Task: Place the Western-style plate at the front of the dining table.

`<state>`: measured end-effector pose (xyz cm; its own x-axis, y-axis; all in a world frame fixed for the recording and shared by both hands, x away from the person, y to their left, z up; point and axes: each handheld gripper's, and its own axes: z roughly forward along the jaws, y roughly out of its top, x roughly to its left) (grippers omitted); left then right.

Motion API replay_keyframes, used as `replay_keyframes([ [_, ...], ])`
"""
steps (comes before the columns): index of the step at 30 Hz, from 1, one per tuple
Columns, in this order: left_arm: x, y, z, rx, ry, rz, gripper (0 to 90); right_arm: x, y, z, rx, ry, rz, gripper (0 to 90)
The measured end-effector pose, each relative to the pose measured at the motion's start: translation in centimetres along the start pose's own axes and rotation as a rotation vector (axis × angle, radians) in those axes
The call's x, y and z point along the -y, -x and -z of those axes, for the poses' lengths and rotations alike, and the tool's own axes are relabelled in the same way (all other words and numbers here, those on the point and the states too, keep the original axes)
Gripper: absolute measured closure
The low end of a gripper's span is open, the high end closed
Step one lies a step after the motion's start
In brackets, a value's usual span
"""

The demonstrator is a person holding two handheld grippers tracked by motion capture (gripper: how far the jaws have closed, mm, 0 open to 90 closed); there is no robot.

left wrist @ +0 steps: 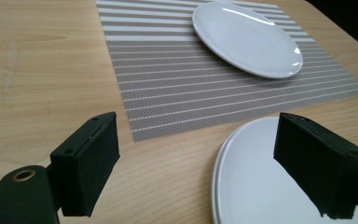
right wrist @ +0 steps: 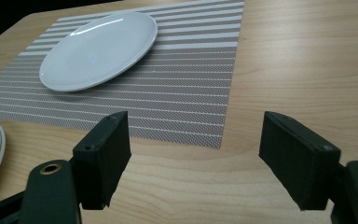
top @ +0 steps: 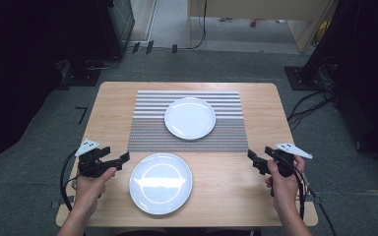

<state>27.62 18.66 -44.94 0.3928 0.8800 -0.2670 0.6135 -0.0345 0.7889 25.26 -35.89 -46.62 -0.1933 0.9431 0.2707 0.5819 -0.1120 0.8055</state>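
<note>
Near the middle of the desk's near edge lies a white plate (top: 160,183) on bare wood, just short of the striped mat (top: 142,132); in the left tool's view its rim looks doubled, so it may be two plates stacked, though I cannot tell for sure. The left tool (top: 120,160) hovers just beside this plate's left rim, its jaws wide apart with nothing between them, one jaw over the rim. The right tool (top: 254,161) hangs well apart from it, toward the desk's right edge, jaws likewise spread and empty. A second white plate (top: 190,118) sits on the mat, toward the far edge. The step in hand looks like the approach, before any grasp. The next move probably calls for the left tool to sink low and slide one jaw under the thin rim before pinching; a shallow, slippery edge may skid away.
</note>
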Motion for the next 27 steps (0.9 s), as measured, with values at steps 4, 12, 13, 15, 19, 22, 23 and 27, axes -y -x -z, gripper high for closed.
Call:
replay_keyframes([
  [4, 0.9, -0.8, 0.4, -0.016, -0.002, 0.022, 13.9, 0.7, 0.6, 0.6, 0.013, -0.001, -0.005, 24.3],
  [12, 3.1, -1.8, 1.0, -0.043, -0.01, 0.053, 13.9, 1.8, 2.0, 1.6, 0.054, 0.006, -0.01, 23.9],
  [13, 3.3, -2.0, 1.1, -0.049, -0.011, 0.054, 13.9, 2.0, 2.1, 1.8, 0.056, 0.005, -0.013, 23.9],
  [15, 3.7, -2.3, 1.2, -0.058, -0.013, 0.058, 13.9, 2.2, 2.5, 2.1, 0.064, 0.007, -0.02, 23.7],
  [19, 4.6, -2.7, 1.5, -0.081, -0.02, 0.052, 13.9, 2.8, 3.2, 2.7, 0.079, 0.011, -0.026, 23.7],
  [22, 5.2, -3.1, 1.5, -0.098, -0.034, 0.048, 13.9, 3.3, 3.8, 3.1, 0.093, 0.006, -0.029, 23.6],
  [23, 5.4, -3.3, 1.6, -0.104, -0.038, 0.048, 13.9, 3.5, 4.0, 3.3, 0.099, 0.004, -0.032, 23.5],
  [27, 6.1, -3.9, 1.9, -0.125, -0.042, 0.054, 13.9, 4.2, 5.1, 3.8, 0.119, 0.001, -0.044, 23.1],
])
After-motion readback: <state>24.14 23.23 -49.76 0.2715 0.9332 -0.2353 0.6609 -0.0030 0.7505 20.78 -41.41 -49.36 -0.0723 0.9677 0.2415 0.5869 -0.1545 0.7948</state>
